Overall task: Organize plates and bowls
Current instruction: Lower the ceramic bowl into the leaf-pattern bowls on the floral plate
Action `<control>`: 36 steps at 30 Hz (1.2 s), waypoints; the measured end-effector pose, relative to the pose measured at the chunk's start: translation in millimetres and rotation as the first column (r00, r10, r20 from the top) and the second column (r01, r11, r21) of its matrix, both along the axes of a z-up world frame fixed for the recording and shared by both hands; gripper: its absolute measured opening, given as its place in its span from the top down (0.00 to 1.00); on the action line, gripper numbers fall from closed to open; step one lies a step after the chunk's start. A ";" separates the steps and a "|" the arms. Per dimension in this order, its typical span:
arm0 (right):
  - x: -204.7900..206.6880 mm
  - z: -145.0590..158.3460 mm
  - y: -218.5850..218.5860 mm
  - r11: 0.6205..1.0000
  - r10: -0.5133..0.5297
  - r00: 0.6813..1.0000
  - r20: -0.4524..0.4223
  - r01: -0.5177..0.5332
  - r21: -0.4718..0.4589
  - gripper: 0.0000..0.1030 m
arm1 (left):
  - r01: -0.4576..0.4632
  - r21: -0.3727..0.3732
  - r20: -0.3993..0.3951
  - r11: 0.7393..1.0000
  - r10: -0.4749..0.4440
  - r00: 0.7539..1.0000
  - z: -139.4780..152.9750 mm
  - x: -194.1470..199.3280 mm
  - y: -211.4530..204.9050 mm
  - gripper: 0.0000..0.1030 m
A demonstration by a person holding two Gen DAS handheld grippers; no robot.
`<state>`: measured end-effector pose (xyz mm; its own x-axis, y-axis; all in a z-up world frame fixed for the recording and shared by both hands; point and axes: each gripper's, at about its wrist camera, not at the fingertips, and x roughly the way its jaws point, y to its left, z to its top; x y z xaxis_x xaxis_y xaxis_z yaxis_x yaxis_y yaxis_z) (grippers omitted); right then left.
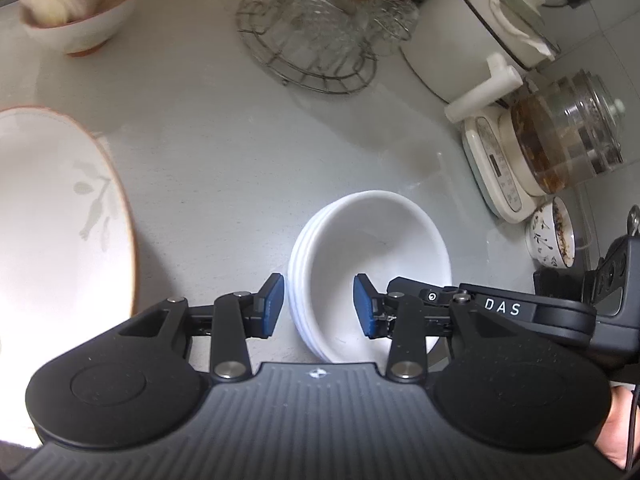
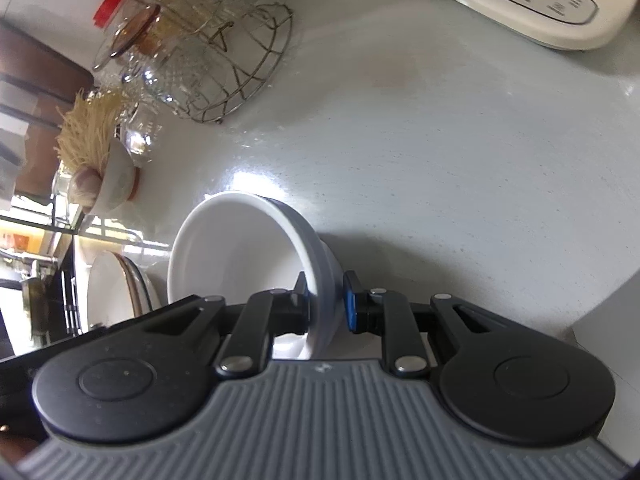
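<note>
On the grey speckled countertop (image 1: 208, 152), both the left gripper (image 1: 320, 306) and the right gripper (image 2: 326, 304) straddle the stacked white ceramic bowls' (image 1: 372, 264) rim with jaws apart, so uneven closing could tip them.

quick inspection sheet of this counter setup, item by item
surface: pale speckled counter, glare patches.
job's things: stack of white bowls mid-counter; large leaf-print bowl to its left; more plates in the right wrist view.
clutter: wire rack of glassware, bowl of garlic, glass kettle on its base, small patterned cup.
grippers: left tool open, pads straddling the stack's near rim; right tool straddling the rim, a gap shows at its blue pad.
cables: thin black lead at the right edge.
surroundings: white appliance behind.
</note>
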<state>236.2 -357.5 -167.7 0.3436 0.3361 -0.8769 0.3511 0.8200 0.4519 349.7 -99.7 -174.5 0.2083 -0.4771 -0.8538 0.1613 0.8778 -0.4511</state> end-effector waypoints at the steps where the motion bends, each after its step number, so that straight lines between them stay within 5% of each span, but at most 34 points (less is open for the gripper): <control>1: -1.3 0.2 -0.8 1.000 -0.004 1.000 0.001 0.004 -0.003 0.81 | 0.009 0.002 0.001 1.000 -0.009 1.000 -0.8 0.7 -2.8 0.58; 16: -14.1 0.8 -8.5 0.998 -0.057 0.998 0.009 0.057 0.003 0.81 | 0.052 -0.002 -0.026 0.999 -0.052 0.998 -21.6 4.0 -19.2 0.59; 21: -14.8 0.4 -9.8 0.998 -0.060 0.998 0.015 0.060 0.002 0.81 | 0.044 0.012 -0.032 0.999 -0.044 0.999 -31.5 3.5 -22.0 0.76; 36: -11.9 25.3 1.7 0.999 0.015 0.998 0.059 -0.012 -0.052 0.81 | 0.025 -0.011 0.002 1.000 -0.025 1.000 -6.8 -5.6 -10.2 0.79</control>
